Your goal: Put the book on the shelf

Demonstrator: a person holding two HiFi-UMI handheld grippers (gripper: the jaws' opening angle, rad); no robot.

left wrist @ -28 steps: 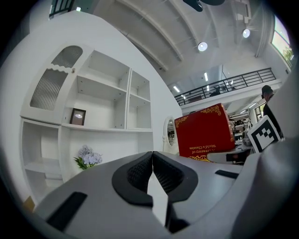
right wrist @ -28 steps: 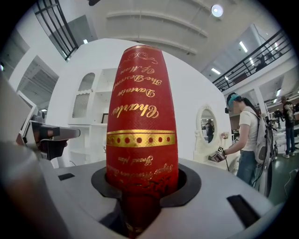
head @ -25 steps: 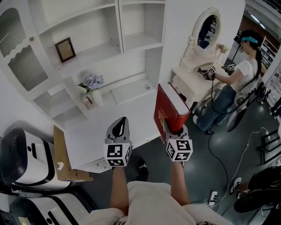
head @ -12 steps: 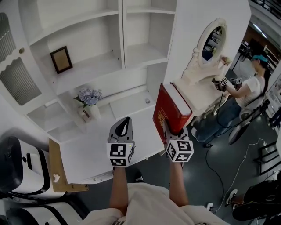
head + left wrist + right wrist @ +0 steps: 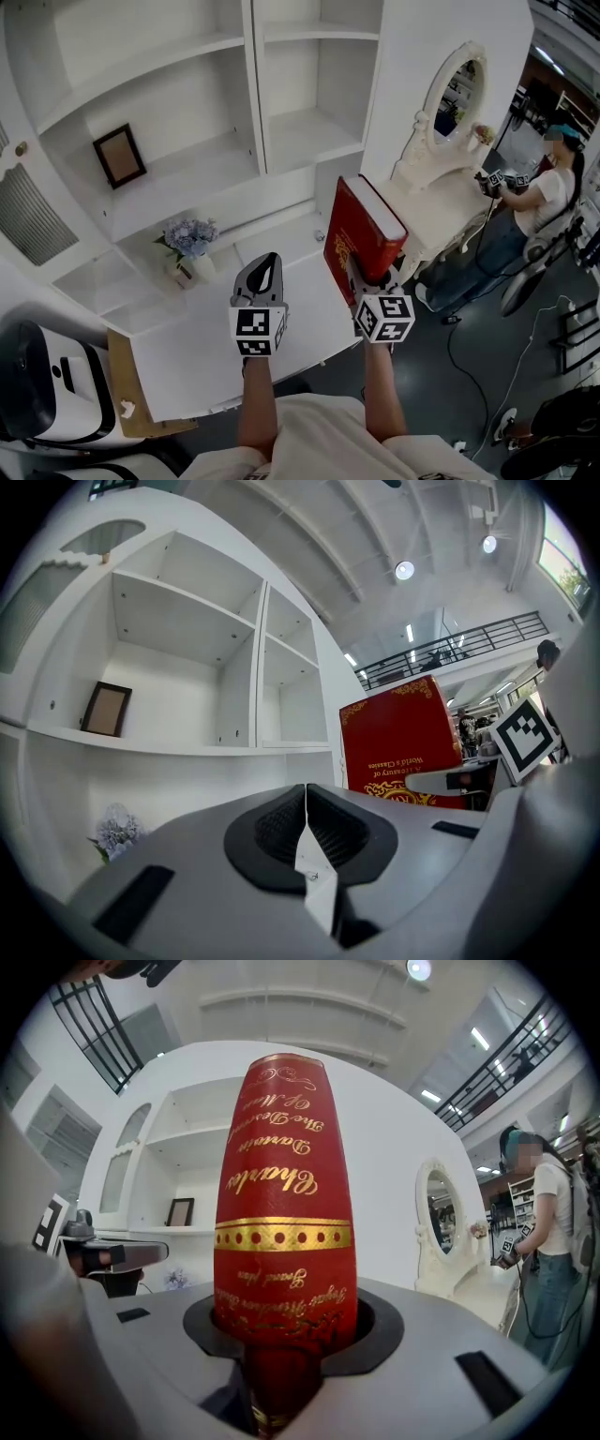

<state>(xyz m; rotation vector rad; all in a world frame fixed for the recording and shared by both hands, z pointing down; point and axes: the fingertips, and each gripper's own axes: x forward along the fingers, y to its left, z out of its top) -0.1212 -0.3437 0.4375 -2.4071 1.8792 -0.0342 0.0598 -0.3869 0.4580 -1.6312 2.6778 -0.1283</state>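
A thick red book (image 5: 361, 236) with gold lettering stands upright in my right gripper (image 5: 366, 274), which is shut on its lower end; its spine (image 5: 284, 1241) fills the right gripper view. The book (image 5: 403, 747) also shows at the right of the left gripper view. It hangs in the air in front of the white shelf unit (image 5: 258, 131), near the right-hand compartments (image 5: 305, 136). My left gripper (image 5: 258, 277) is beside it to the left, jaws shut with nothing between them (image 5: 305, 832).
A framed picture (image 5: 118, 157) stands in a left shelf compartment and a vase of blue flowers (image 5: 188, 246) on the lower ledge. A white dressing table with an oval mirror (image 5: 457, 89) is at the right, where a person (image 5: 539, 202) stands. A cardboard box (image 5: 131, 389) lies lower left.
The head view has moved closer to the shelf unit, which now fills more of the picture. Both grippers and the book keep the same pose; the person at the right has shifted further right.
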